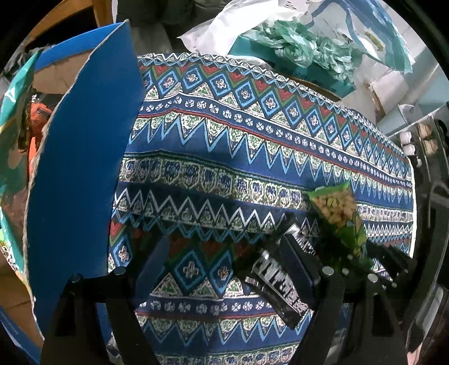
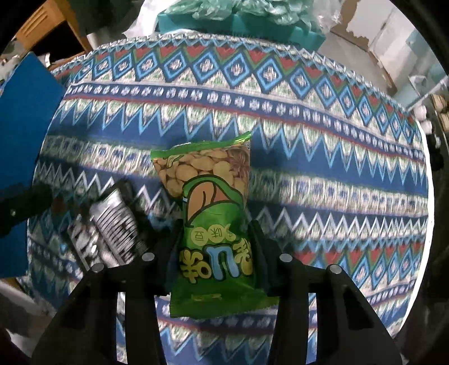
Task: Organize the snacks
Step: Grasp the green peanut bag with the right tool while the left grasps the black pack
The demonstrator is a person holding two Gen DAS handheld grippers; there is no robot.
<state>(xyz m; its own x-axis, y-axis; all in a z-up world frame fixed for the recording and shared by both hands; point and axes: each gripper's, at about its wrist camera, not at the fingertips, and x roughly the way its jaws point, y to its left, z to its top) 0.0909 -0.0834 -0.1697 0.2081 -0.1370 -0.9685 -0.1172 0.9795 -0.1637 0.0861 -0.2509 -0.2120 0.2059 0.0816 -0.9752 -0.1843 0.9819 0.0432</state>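
Note:
My right gripper (image 2: pixel 216 238) points down at the patterned tablecloth (image 2: pixel 308 146), shut on a green bag of broad-bean snacks (image 2: pixel 213 213); both fingers press the bag's sides. The left wrist view has the same green bag (image 1: pixel 336 210) at the right. Two black packets with silver lettering (image 2: pixel 112 224) lie just left of it. My left gripper (image 1: pixel 224 252) hangs open above the cloth, its right finger over the black packets (image 1: pixel 277 286), with nothing between its fingers. A blue cardboard box (image 1: pixel 84 168) stands at the left with a teal bag (image 1: pixel 14 112) and an orange one (image 1: pixel 38 118) inside.
A teal box (image 2: pixel 252 25) with crumpled green plastic bags (image 1: pixel 303 45) and a white plastic bag (image 1: pixel 224 31) sit past the table's far edge. A wooden chair (image 2: pixel 47 25) stands at the far left. The round table's edge (image 2: pixel 426 174) curves down the right side.

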